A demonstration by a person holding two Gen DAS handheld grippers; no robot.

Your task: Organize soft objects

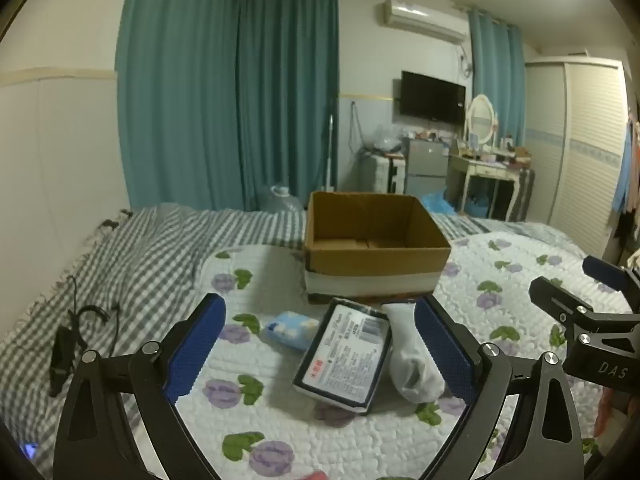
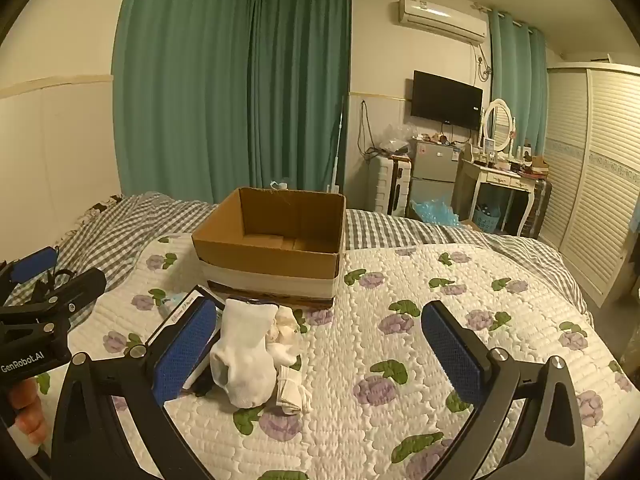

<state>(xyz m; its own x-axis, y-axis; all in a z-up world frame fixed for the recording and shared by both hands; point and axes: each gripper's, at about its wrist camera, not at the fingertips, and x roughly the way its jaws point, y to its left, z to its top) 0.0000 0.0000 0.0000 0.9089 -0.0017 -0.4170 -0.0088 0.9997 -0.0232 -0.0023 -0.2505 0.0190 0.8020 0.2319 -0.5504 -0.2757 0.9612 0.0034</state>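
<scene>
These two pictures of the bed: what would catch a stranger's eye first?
An open cardboard box stands empty in the middle of the flowered quilt. In front of it lie a white sock, a flat packet and a small blue pack. Teal curtains fill the wall behind.

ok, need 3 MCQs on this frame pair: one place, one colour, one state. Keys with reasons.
1. Where is the sock relative to the box?
A. inside it
B. on the quilt in front of it
C. behind it

2. What colour are the curtains?
A. teal
B. red
C. white

3. What state is the box in?
A. taped shut
B. crushed flat
C. open, nothing seen inside

Key:
1 B, the sock lies on the quilt nearer the cameras than the box.
2 A, both views show teal drapes.
3 C, its top is open and the bare floor shows.
</scene>
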